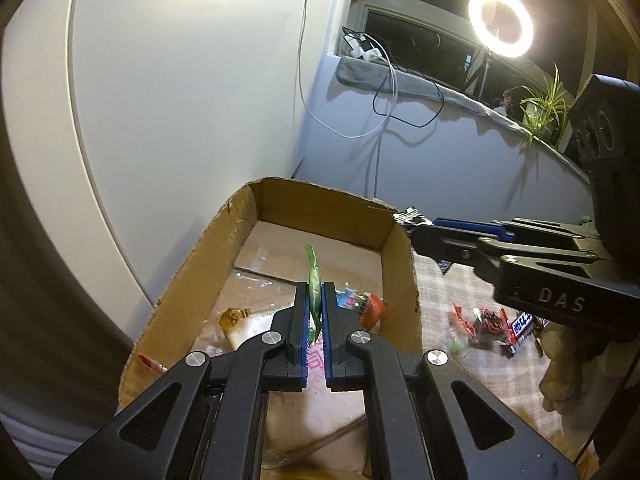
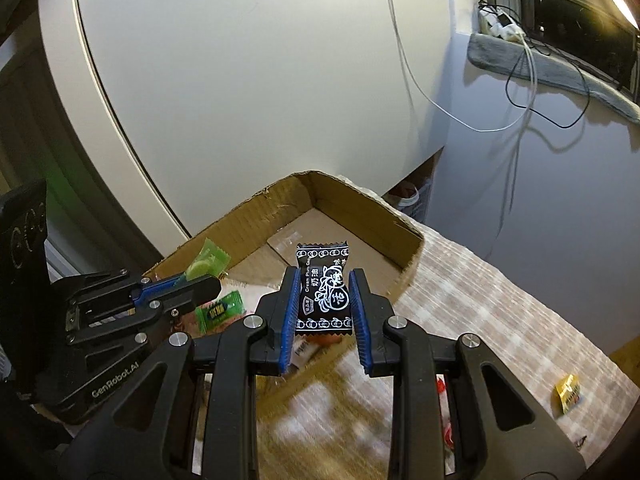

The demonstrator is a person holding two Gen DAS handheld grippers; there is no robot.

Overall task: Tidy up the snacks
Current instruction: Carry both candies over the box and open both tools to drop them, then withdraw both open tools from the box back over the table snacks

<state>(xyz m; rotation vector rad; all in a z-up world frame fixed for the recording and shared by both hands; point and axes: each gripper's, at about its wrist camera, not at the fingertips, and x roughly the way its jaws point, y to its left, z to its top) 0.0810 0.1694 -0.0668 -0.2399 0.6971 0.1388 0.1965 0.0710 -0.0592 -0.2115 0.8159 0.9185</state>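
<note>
My left gripper is shut on a green candy wrapper, held edge-on above the open cardboard box. Seen from the right wrist, that same green candy sticks out of the left gripper over the box's near-left wall. My right gripper is shut on a black candy packet with white print, held upright over the box's front rim. Inside the box lie several snacks, among them a red-tipped packet and a green packet.
The box stands on a checked tablecloth against a white wall. Loose snacks lie on the cloth: a red wrapper and a chocolate bar to the box's right, and a yellow packet. A ring light and cables are on the windowsill.
</note>
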